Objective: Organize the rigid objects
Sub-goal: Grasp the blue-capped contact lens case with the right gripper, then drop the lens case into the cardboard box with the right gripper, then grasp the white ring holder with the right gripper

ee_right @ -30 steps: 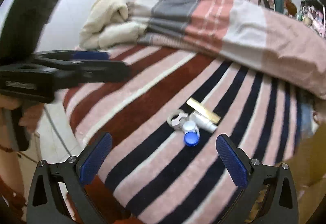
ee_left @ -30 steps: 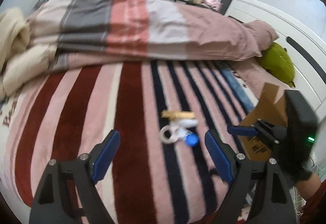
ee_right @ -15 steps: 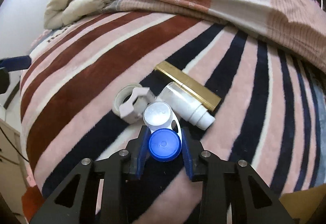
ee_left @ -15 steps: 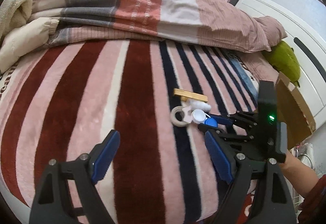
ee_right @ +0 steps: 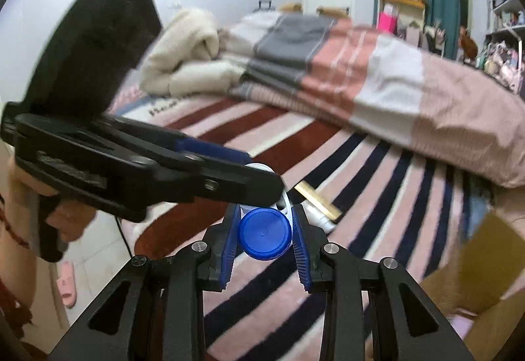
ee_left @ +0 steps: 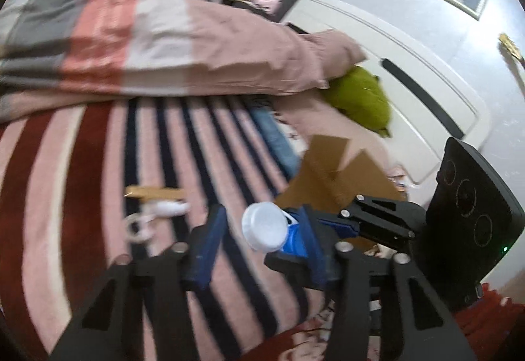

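My right gripper [ee_right: 265,234] is shut on the blue-capped half of a contact lens case [ee_right: 265,233] and holds it above the striped blanket. The case's white cap [ee_left: 264,226] shows in the left wrist view, between my left gripper's fingers [ee_left: 261,243], which stand half closed around it; contact is unclear. The left gripper's finger [ee_right: 213,147] reaches in from the left in the right wrist view. A gold bar [ee_left: 154,192], a white bottle [ee_left: 167,207] and a white ring [ee_left: 137,227] lie on the blanket.
A cardboard box [ee_left: 338,179] stands at the bed's right side, also low right in the right wrist view [ee_right: 482,265]. A folded duvet [ee_left: 147,42] and a green plush [ee_left: 361,98] lie behind. The bed edge and floor are at the left [ee_right: 75,265].
My right gripper has lifted the lens case off the blanket. My left gripper has narrowed and moved in around the case's white cap.
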Action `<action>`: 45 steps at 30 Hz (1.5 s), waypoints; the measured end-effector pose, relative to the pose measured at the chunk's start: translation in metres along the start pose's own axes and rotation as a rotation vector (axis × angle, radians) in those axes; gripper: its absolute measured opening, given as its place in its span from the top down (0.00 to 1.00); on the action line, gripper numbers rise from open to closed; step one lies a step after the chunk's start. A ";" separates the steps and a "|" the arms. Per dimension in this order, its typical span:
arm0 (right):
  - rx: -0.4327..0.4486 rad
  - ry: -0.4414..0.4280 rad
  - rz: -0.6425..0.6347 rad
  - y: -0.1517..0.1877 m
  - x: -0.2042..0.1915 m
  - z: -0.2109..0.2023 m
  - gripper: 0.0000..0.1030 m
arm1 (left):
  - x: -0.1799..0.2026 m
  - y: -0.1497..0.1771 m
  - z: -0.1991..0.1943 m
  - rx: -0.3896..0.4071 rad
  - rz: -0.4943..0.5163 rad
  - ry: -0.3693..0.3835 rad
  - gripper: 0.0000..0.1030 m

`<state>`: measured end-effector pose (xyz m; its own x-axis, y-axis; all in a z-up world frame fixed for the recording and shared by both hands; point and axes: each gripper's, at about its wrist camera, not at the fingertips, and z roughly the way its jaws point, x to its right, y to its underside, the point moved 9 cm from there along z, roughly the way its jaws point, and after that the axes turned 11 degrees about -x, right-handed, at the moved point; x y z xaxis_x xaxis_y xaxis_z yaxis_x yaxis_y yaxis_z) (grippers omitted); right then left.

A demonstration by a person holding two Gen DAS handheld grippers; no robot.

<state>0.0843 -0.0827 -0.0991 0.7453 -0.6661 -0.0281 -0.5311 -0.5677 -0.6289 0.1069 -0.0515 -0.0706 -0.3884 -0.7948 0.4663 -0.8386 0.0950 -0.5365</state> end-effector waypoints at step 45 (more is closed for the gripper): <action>-0.131 0.010 0.059 0.004 0.018 -0.009 0.54 | -0.060 -0.008 -0.038 0.040 0.003 -0.357 0.22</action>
<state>0.0922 -0.1010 -0.0951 0.7075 -0.7046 -0.0544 -0.6227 -0.5852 -0.5194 0.1227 0.0184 -0.0673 -0.2267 -0.9545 0.1935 -0.8192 0.0794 -0.5680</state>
